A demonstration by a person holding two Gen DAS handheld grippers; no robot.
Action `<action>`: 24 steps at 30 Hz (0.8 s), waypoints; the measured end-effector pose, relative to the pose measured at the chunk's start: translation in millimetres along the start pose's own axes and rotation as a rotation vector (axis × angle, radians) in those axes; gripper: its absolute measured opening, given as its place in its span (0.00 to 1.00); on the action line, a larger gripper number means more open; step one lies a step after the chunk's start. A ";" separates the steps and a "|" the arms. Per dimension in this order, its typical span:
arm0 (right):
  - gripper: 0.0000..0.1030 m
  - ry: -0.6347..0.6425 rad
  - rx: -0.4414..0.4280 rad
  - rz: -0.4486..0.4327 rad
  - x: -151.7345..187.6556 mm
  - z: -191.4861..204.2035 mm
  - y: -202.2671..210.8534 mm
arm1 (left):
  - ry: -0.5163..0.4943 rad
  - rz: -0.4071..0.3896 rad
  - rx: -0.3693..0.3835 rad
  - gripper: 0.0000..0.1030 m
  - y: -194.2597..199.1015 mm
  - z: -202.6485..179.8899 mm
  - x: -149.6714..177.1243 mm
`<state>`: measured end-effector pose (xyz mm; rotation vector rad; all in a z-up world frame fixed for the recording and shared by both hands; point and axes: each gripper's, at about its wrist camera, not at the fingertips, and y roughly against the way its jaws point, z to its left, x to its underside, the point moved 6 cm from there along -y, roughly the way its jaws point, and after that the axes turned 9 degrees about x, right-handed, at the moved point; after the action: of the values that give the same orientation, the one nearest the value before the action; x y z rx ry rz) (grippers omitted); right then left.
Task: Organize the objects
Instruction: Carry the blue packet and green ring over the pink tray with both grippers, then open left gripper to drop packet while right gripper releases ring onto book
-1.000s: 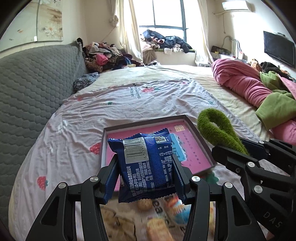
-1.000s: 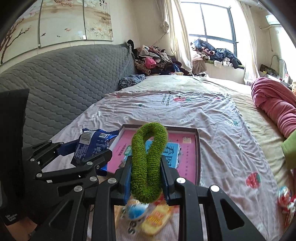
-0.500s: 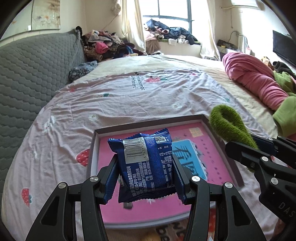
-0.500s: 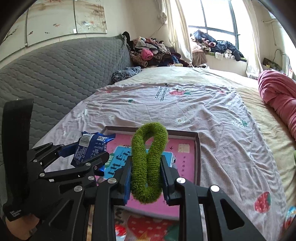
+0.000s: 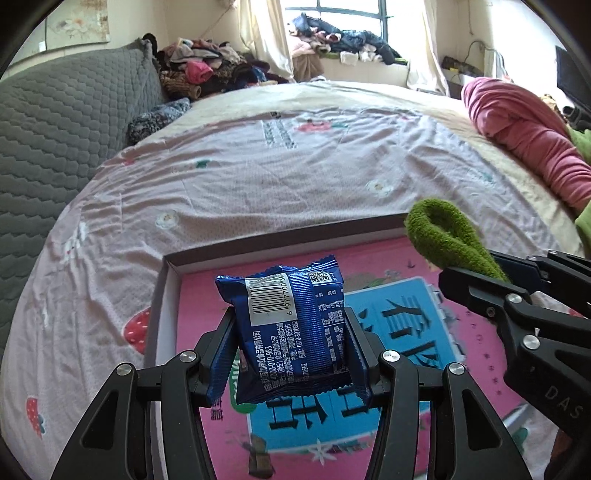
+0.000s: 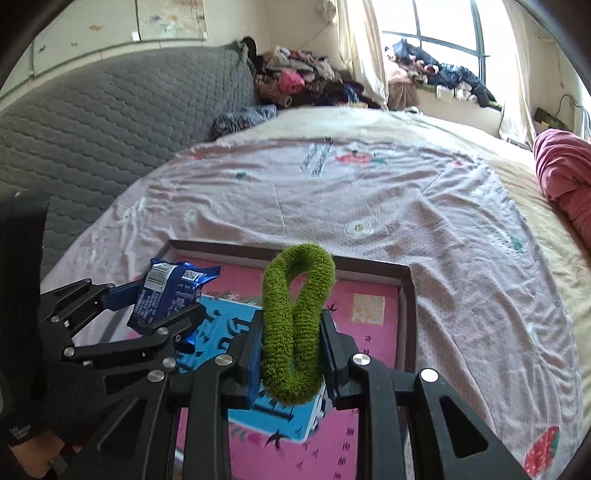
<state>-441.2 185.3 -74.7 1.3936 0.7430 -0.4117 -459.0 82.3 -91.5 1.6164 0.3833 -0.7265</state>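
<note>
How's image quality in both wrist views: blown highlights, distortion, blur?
Left wrist: window blown out, strong fisheye bend with dark corner vignette, blue snack packet sharp with a readable barcode. Right wrist: window also overexposed, same barrel distortion, green fuzzy loop crisp; no obvious motion blur in either.

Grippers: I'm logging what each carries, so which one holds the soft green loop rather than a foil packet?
The right gripper, pinching the fuzzy green loop. The left gripper clamps a blue snack packet.

A wide bed (image 5: 295, 177) with a pale flowered sheet (image 6: 369, 206) fills the room. A grey quilted headboard (image 5: 55, 129) runs beside it. Daylight enters a curtained window (image 6: 443, 26), clothes piled beneath it.
</note>
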 end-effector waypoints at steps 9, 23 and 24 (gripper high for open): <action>0.27 0.004 0.004 0.105 8.4 1.2 -45.6 | -0.009 0.069 -0.009 0.54 -35.9 3.3 -4.8; 0.30 -0.005 0.014 0.169 18.2 -2.5 -63.4 | 0.024 0.116 -0.018 0.55 -49.9 9.5 0.1; 0.30 -0.003 0.015 0.169 17.9 -1.7 -63.4 | 0.027 0.118 -0.016 0.55 -49.9 9.8 0.3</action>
<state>-471.0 179.8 -133.3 1.4573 0.6150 -0.2872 -492.2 81.9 -130.1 1.6207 0.3102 -0.6112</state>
